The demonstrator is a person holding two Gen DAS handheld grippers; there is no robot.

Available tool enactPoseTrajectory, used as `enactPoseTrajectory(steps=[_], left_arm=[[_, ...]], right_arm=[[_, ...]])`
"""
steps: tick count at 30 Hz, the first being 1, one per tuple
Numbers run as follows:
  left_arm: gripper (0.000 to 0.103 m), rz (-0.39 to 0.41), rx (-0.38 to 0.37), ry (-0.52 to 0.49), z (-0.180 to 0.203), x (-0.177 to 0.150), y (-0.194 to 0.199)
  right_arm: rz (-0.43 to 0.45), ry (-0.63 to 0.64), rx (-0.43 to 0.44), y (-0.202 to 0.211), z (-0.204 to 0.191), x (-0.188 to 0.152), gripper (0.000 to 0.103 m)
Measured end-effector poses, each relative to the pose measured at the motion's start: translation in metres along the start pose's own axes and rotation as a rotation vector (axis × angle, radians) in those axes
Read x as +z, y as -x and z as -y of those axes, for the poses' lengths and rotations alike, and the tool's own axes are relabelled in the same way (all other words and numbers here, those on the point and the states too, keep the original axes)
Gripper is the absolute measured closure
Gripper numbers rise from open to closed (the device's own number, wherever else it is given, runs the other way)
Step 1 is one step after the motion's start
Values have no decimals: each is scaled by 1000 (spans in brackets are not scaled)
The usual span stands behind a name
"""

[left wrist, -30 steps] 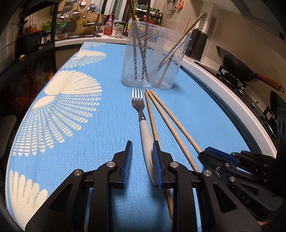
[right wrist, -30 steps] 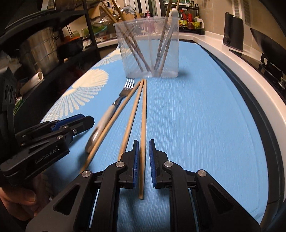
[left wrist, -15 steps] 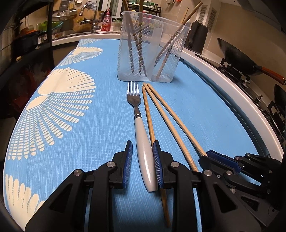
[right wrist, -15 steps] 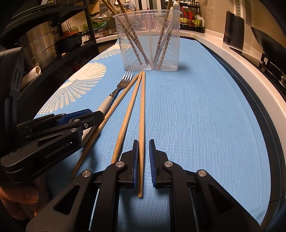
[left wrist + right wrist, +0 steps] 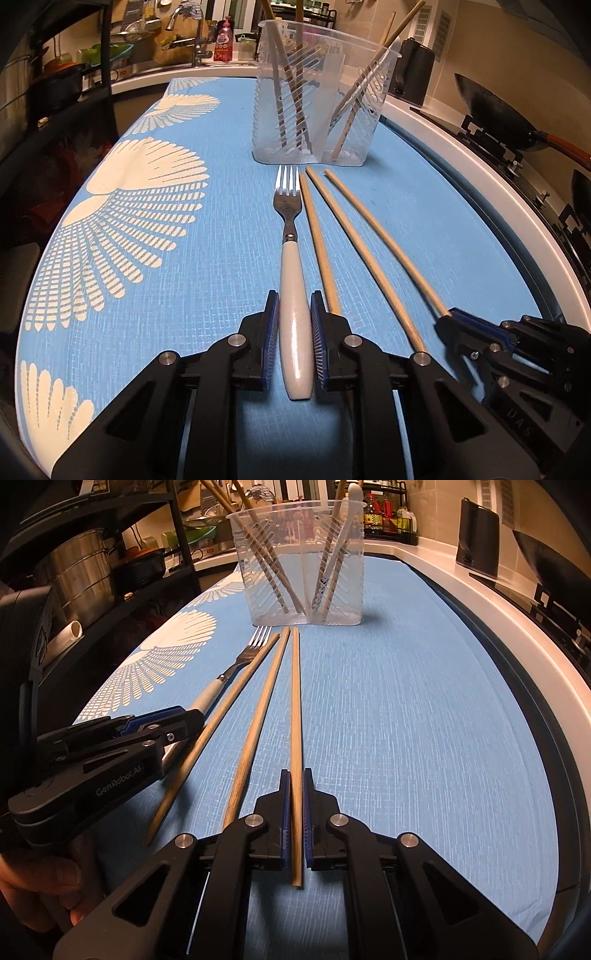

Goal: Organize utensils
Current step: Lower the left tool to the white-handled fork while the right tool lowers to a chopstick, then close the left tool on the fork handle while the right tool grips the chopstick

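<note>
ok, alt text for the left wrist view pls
The left gripper straddles the white handle of a fork lying on a blue mat, tines toward a clear holder that has chopsticks in it. Three loose chopsticks lie right of the fork, and the right gripper is at the near end of the outermost.

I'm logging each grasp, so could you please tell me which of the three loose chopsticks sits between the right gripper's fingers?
The rightmost chopstick, farthest from the fork: it runs between the right gripper fingers, while the other two lie outside, to its left.
</note>
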State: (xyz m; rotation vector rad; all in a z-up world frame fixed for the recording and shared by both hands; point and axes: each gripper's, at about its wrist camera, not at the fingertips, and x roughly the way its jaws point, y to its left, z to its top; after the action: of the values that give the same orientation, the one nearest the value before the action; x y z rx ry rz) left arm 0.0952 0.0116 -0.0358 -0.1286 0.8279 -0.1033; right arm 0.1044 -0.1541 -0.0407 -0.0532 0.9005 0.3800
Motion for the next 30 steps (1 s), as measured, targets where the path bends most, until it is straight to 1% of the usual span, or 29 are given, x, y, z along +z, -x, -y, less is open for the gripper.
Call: enactPoseTrajectory(steps=[4,11,15,24,30], left_arm=[[85,3,23,-6,-6,-4,8],[85,18,109,-51,-10,-9,12],[84,21,122,-57,-10,-10,11],[85,38,145,-84,-5,-12,10],[85,47,154,-80,-7,-16,14]], right_arm=[[-2,-30,-28,5,8,-3,97],[4,-105,-100,13,24,-13,97],[16,-137,-115,15,32,-16,96],[37,-118,-115,14,31,-16,95],[65,-115,-128,15,30,-20,96]])
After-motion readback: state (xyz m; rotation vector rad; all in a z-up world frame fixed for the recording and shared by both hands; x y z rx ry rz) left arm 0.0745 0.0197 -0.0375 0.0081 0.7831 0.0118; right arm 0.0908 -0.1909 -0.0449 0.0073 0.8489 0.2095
